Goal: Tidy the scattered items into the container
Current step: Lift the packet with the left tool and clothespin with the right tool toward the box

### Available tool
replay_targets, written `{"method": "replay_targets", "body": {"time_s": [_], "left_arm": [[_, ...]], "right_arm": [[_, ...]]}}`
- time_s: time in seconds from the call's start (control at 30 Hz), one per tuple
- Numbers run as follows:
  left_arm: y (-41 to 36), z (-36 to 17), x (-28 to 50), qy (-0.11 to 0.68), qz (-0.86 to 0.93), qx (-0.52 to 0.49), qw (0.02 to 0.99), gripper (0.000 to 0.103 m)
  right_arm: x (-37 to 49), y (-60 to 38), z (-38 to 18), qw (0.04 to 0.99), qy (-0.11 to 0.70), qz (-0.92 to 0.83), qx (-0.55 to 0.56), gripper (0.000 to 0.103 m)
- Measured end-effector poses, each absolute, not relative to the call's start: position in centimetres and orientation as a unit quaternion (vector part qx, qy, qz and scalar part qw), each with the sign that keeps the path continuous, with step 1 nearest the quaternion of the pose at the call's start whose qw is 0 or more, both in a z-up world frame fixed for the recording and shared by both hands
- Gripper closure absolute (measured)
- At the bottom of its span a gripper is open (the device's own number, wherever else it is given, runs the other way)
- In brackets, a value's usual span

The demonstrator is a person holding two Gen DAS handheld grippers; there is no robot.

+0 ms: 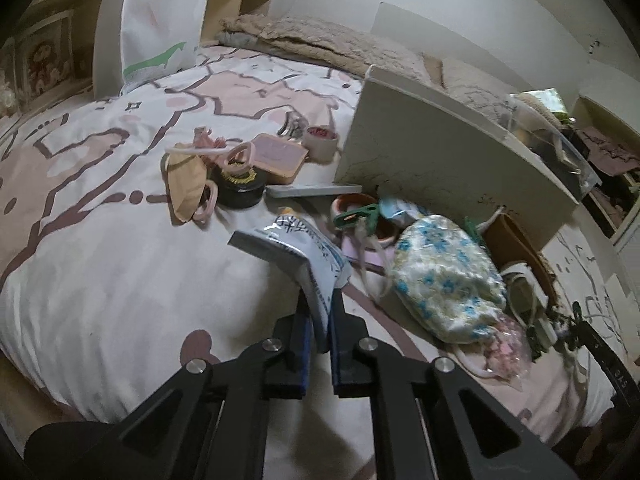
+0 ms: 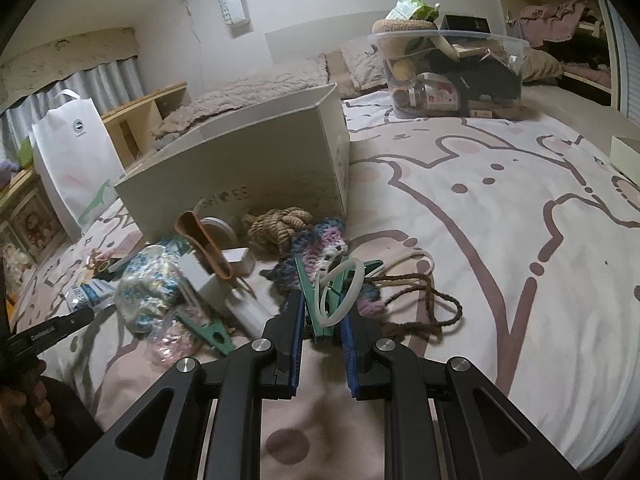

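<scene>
The bed [image 2: 500,220] carries a cream box [image 2: 256,168], the landmark here. Just before the box lies a clutter, a floral pouch [image 1: 444,276] among it. The left tool [image 1: 320,312] clamps a printed packet [image 1: 296,244]; the right tool [image 2: 322,320] pinches green clothes pegs [image 2: 320,300] near the box front.
</scene>
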State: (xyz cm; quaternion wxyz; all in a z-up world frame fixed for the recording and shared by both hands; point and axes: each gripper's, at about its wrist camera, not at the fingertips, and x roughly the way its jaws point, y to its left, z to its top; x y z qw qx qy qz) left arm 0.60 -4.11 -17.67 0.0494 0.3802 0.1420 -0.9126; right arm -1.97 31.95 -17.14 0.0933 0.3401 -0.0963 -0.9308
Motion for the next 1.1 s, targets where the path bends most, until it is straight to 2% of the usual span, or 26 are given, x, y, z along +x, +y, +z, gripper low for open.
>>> {"method": "replay_targets", "body": {"time_s": [0.8, 1.1], "left_arm": [[-4.4, -10.9, 5.5, 0.143, -0.945, 0.295, -0.002, 0.096], [-3.4, -6.9, 6.6, 0.128, -0.958, 0.254, -0.030, 0.096]], "right_arm": [[2.4, 29.3, -10.8, 0.123, -0.095, -0.949, 0.276, 0.085], [4.1, 27.9, -6.7, 0.143, -0.085, -0.959, 0.228, 0.085]]}}
